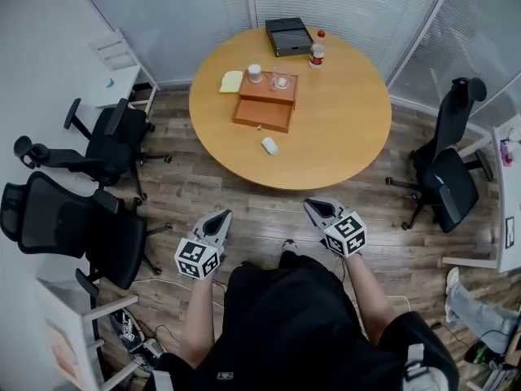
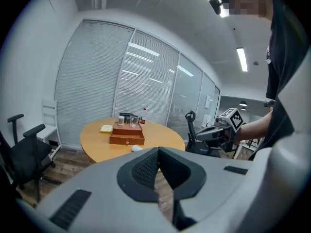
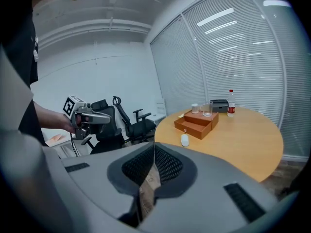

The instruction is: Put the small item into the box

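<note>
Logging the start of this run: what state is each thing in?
Left tongs: shut, empty.
Right tongs: shut, empty.
Wooden box: drawer looks pulled out.
Small white item: lying on table, outside the box.
Bottle: upright, capped.
Glass: upright on the box.
Black case: closed.

I had the head camera looking steeply down from above the person, with the round table well ahead. The left gripper camera faced along its jaws toward the table and took in the right gripper. The right gripper camera faced likewise and took in the left gripper. All three views shared the table and the wooden box.
</note>
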A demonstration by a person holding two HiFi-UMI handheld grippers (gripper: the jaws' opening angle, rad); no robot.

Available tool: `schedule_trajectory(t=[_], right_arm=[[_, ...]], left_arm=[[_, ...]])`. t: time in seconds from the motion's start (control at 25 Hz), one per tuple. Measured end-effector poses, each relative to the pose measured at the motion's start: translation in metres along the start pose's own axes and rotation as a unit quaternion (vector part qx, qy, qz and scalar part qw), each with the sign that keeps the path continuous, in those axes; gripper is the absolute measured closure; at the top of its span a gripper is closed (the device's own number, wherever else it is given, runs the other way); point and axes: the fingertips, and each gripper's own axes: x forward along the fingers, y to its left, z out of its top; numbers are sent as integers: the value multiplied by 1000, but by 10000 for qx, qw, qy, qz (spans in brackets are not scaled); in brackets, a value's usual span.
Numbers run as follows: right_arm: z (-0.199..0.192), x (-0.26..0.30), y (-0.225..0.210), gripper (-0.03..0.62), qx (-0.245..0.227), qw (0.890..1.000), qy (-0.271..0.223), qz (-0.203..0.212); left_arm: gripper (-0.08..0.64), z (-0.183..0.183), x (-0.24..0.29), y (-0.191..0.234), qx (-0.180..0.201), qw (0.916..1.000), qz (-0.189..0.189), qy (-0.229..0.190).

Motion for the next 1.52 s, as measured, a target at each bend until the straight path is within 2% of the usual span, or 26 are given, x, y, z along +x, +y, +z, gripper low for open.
schedule_trajectory(t=[0.32, 0.6, 0.84, 1.16, 1.52], right_arm=[[-7, -5, -30, 586, 92, 9999, 49, 49], [-8, 14, -29, 586, 127, 9998, 134, 123], [-4, 36, -35, 586, 200, 9995, 253, -21], [23, 87, -46, 586, 319, 9987, 293, -266], [38, 148, -48, 586, 489, 9965, 375, -558]], left_arm=[[554, 0, 23, -20, 2, 10000, -8, 93], [554, 0, 29, -3, -86, 9999, 13, 89], [554, 2, 40, 27, -188, 9997, -119, 126], [553, 33, 67, 81, -67, 9988, -480, 102], [554, 40, 84, 147, -43, 9962, -837, 241]])
